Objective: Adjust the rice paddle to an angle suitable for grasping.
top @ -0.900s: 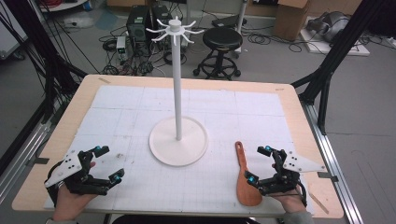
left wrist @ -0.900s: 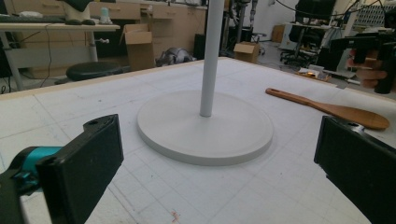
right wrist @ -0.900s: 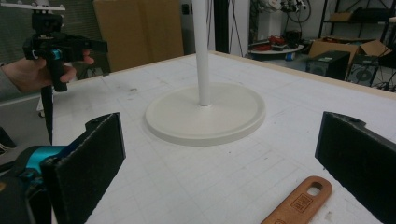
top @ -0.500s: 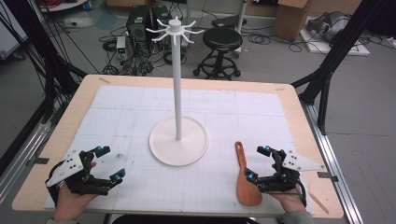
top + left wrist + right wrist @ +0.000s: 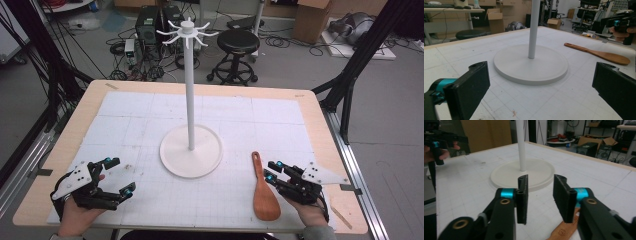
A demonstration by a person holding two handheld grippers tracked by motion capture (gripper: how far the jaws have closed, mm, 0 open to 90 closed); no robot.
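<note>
The right tool (image 5: 270, 171) hovers near the front right corner of the surface (image 5: 310, 107), its jaws parted by a modest gap with nothing between them; in the right gripper view (image 5: 540, 198) the two black pads face each other across bare white mat, released and touching nothing. The wooden rice paddle (image 5: 263, 190) lies flat on the mat just beside that tool, on its inner side, apart from the jaws; in the right gripper view a stamped part of it (image 5: 564, 230) shows low under the right jaw. The left tool (image 5: 116, 176) sits near the front left corner, jaws spread wide and empty, as the left gripper view (image 5: 541, 82) shows with open mat between its pads. The paddle is reddish-brown wood, with a slim handle that widens into a rounded oval blade. Its long axis runs roughly from the front edge toward the back edge: the blade lies nearest the front edge, and the handle end points toward the back, leaning slightly toward the white stand (image 5: 190, 90). That stand, a round base with a tall pole and hooked arms at the top, occupies the middle of the surface, well apart from both tools. In the left gripper view the paddle (image 5: 599, 53) lies beyond the base, to its right.
</note>
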